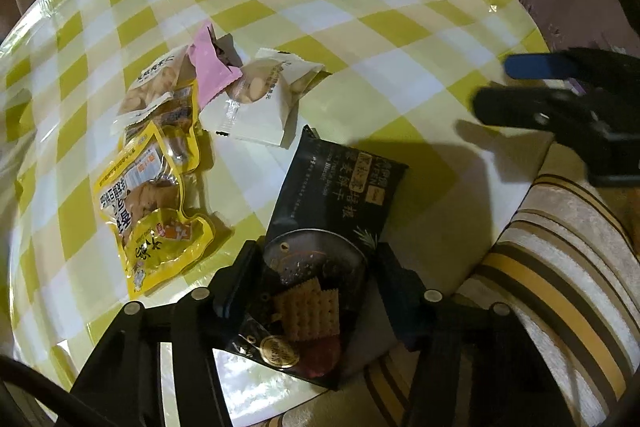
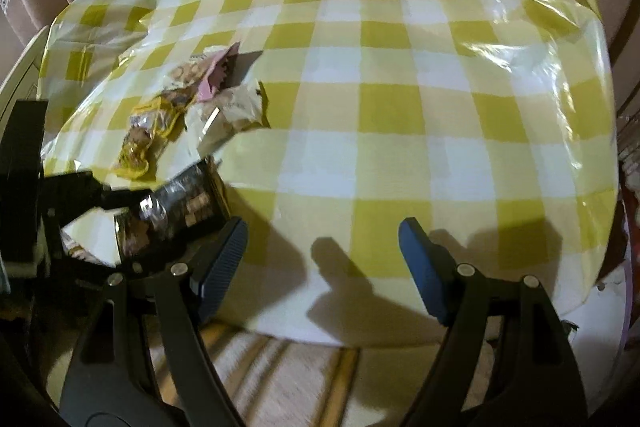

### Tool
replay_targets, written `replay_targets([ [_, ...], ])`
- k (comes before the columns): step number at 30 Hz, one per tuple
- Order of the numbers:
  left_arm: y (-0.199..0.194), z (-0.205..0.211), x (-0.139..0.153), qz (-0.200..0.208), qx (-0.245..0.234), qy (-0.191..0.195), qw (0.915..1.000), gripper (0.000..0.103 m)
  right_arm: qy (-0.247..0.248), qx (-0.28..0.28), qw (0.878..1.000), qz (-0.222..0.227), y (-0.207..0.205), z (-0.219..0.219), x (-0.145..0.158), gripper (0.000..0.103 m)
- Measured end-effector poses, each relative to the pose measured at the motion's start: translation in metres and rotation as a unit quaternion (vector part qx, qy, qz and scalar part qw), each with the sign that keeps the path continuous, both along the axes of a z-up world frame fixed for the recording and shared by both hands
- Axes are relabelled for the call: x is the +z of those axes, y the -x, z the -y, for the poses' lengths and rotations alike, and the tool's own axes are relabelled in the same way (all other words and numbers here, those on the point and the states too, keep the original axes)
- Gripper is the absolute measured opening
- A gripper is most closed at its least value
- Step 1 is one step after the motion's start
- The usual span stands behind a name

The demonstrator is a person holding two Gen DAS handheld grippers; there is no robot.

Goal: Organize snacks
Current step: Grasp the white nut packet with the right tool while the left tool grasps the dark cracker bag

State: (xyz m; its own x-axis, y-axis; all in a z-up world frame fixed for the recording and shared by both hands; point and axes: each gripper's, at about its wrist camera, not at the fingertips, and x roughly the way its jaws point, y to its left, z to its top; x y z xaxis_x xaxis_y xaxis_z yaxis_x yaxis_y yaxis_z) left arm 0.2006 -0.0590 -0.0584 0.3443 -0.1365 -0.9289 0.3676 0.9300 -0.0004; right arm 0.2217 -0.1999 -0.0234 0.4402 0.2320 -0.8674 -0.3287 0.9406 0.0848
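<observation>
between left hand-held gripper (image 1: 316, 279) pads: black cracker packet (image 1: 340, 183); right hand-held gripper (image 2: 322, 251) wide, empty.

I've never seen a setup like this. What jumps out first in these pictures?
The yellow-and-white checked tablecloth fills both views. Near the table's edge, the left claw straddles a black cracker packet, with a small heap of yellow packets, a pink wrapper and white wrappers just beyond it. The right claw hangs open over bare cloth, holding nothing.
</observation>
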Motion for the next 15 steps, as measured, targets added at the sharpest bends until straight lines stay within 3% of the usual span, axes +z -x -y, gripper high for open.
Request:
replay_targets([
  [7, 0.018, -0.012, 0.005, 0.004, 0.031, 0.017, 0.9994, 0.056, -0.016, -0.009, 1.0, 0.002, -0.02, -0.032, -0.004, 0.08],
  [15, 0.034, -0.037, 0.014, 0.005, 0.085, 0.053, 0.9949, 0.054, -0.008, 0.024, 1.0, 0.007, -0.046, -0.078, -0.017, 0.081],
])
